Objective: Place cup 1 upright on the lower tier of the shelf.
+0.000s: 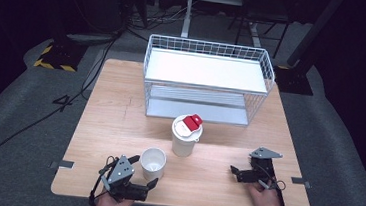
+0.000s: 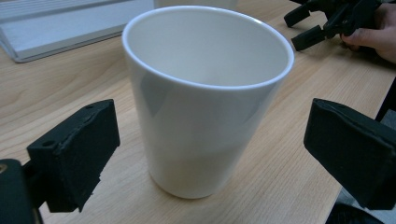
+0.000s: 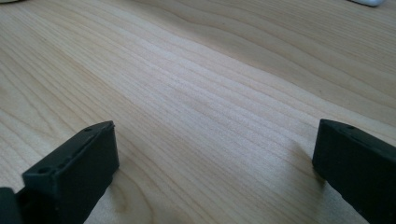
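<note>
The left hand-held gripper (image 2: 205,154) is spread with the white cup (image 2: 205,93) upright between its jaws, untouched; the right hand-held gripper (image 1: 239,171) is spread over bare table (image 3: 210,93)

white lidded container with red flip cap (image 1: 186,135) mid-table, white two-tier wire rack (image 1: 206,80) behind it, light wooden table (image 1: 104,121)
</note>
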`<state>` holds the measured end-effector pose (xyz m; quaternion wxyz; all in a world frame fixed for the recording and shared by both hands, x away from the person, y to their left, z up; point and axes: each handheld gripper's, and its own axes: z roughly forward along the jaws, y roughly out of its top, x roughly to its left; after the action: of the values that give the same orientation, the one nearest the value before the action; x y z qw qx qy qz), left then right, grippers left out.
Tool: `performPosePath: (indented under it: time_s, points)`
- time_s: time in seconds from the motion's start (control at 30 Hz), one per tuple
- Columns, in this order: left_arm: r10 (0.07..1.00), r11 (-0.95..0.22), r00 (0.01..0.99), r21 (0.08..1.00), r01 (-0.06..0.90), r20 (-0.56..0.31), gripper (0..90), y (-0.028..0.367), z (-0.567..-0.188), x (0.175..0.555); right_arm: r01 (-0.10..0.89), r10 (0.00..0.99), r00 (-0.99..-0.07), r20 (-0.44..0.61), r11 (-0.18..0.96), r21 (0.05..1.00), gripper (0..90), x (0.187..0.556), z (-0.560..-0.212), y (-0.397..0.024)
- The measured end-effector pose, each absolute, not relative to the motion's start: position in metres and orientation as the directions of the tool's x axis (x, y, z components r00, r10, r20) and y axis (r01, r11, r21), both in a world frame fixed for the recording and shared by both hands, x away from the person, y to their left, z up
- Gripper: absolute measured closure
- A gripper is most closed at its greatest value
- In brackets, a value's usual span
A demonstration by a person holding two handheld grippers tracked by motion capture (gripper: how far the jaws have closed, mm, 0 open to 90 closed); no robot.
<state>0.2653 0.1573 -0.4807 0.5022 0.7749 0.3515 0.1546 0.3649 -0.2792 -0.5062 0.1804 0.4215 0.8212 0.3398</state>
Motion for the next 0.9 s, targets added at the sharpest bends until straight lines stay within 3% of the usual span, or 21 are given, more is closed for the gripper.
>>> performPosePath:
  time_s: [0.4, 0.9]
  points:
    - [0.698, -0.261, 0.703, 0.867, 0.425, -0.135, 12.8, 0.148, -0.492, 0.284, 0.572, 0.818, -0.575, -0.009, 0.410, 0.711, 0.5, 0.364, -0.506, -0.279]
    - [0.718, -0.325, 0.689, 0.831, 0.451, -0.094, 17.3, 0.141, -0.498, 0.291, 0.572, 0.818, -0.574, -0.010, 0.410, 0.711, 0.5, 0.364, -0.506, -0.279]
